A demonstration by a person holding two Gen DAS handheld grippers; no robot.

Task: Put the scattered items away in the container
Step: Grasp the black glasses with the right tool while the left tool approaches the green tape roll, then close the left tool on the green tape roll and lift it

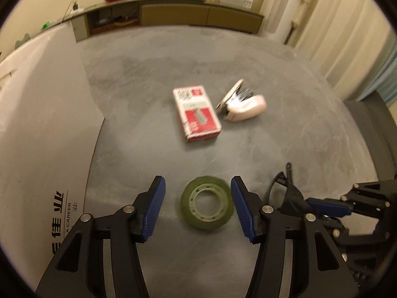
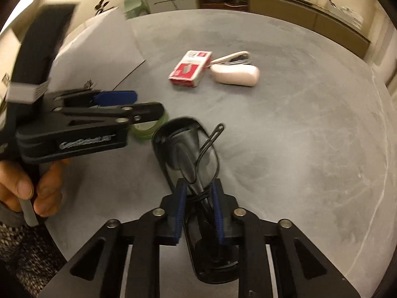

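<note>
Glasses (image 2: 188,154), black and folded, sat clenched between the pads of my right tongs (image 2: 198,213), their lenses reaching forward above the grey tabletop (image 2: 297,136). My left tongs (image 1: 198,208) hung released, jaws wide on either side of the green tape roll (image 1: 208,203), which lay flat, untouched. Farther off, a red staple box (image 1: 196,113) lay just beside a pink stapler (image 1: 244,108).

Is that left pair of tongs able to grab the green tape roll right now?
Probably yes: the left tongs stand open with the green tape roll lying flat between the blue pads, and nothing blocks it.
</note>
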